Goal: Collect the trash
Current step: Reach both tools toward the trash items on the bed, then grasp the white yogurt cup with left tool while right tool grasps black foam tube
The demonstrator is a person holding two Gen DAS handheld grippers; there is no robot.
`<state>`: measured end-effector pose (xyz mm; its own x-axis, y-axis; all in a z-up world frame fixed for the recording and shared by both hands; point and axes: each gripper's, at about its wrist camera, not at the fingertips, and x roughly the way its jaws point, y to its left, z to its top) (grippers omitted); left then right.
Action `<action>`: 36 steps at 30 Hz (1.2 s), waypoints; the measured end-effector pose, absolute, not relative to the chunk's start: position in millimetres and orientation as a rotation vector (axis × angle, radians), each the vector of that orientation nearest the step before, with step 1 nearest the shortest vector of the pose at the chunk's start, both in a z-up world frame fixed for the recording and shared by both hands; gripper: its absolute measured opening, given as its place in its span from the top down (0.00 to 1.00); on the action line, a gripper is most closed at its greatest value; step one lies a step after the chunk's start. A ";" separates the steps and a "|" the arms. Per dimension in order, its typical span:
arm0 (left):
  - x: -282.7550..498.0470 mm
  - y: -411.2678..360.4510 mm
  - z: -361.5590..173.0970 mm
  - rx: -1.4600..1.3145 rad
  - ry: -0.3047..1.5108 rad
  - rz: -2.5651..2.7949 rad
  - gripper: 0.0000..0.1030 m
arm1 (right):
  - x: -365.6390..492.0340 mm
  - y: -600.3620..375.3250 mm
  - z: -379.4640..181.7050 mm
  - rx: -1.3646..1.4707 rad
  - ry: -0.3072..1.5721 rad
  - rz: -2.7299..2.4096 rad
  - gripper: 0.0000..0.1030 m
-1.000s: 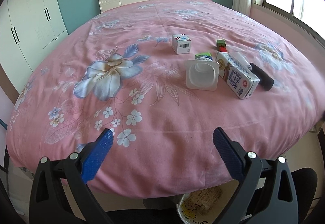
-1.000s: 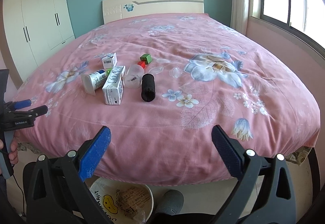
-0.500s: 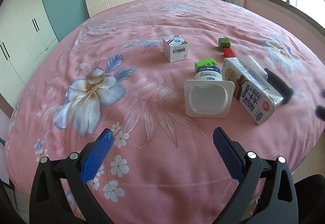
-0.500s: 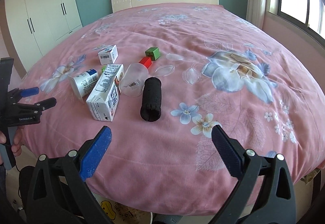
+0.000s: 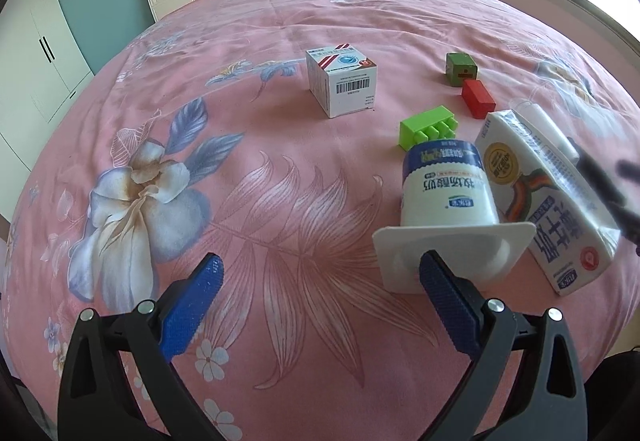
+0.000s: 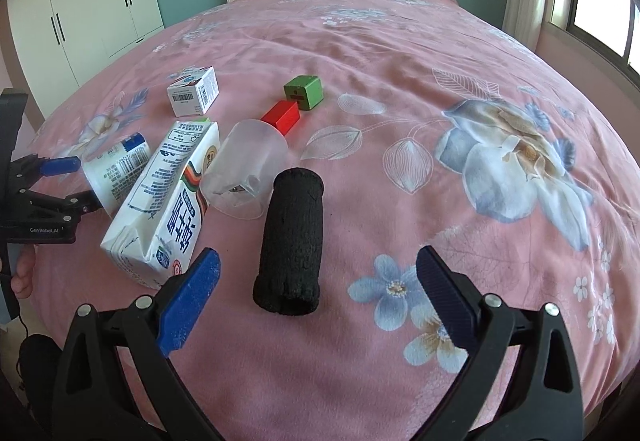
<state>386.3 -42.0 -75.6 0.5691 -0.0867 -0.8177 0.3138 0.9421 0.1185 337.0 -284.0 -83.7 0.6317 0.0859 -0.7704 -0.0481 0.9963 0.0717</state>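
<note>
On the pink flowered bed lies a white yogurt cup (image 5: 444,197) on its side, mouth toward me, with a white milk carton (image 5: 548,197) right beside it. My left gripper (image 5: 320,281) is open, its right finger just in front of the cup's rim. In the right wrist view the carton (image 6: 168,201), a clear plastic cup (image 6: 248,169) and a black foam tube (image 6: 290,241) lie together. My right gripper (image 6: 318,277) is open, with the tube's near end between its fingers. The yogurt cup (image 6: 116,169) also shows there at far left.
A small white barcode box (image 5: 342,81), a green studded brick (image 5: 428,129), a red block (image 5: 478,99) and a green cube (image 5: 462,69) lie farther back. The left gripper (image 6: 48,177) and a hand show at the right view's left edge. White wardrobe (image 6: 96,1) stands left.
Both grippers moved forward and lower over the bed. The left one closed in on the yogurt cup, the right one on the black tube. Both stayed open.
</note>
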 end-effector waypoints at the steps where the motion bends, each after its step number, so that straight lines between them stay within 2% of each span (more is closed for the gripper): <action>1: 388.7 -43.1 -76.1 0.268 0.939 -0.239 0.03 | 340.6 -283.5 -85.2 0.044 0.889 0.074 0.12; 5: 396.8 -46.3 -76.6 0.271 0.941 -0.248 0.03 | 352.9 -281.4 -90.5 0.025 0.905 0.082 0.24; 8: 401.3 -49.1 -76.0 0.262 0.945 -0.266 0.05 | 359.6 -280.8 -94.5 0.028 0.922 0.099 0.42; 9: 402.0 -49.3 -75.0 0.250 0.943 -0.273 0.07 | 360.9 -279.8 -95.2 0.025 0.924 0.104 0.45; 11: 403.8 -51.7 -75.7 0.237 0.960 -0.301 0.25 | 363.9 -278.4 -95.7 0.018 0.926 0.112 0.52; 13: 405.5 -54.3 -76.2 0.208 0.976 -0.332 0.34 | 366.5 -277.2 -95.5 0.018 0.929 0.121 0.61; 15: 404.8 -57.4 -76.2 0.198 0.981 -0.350 0.43 | 368.6 -275.9 -95.3 0.018 0.933 0.133 0.67; 20: 398.3 -69.5 -76.1 0.219 0.976 -0.395 0.73 | 372.2 -274.9 -96.3 0.016 0.944 0.138 0.67; 23: 394.7 -74.1 -73.9 0.228 0.966 -0.414 0.82 | 371.8 -276.2 -96.2 0.027 0.949 0.143 0.68; 28: 389.3 -77.8 -70.8 0.249 0.957 -0.422 0.89 | 367.8 -277.8 -94.8 0.028 0.954 0.154 0.68; 36: 386.2 -73.3 -69.0 0.247 0.963 -0.406 0.90 | 359.4 -278.8 -89.5 0.027 0.945 0.142 0.68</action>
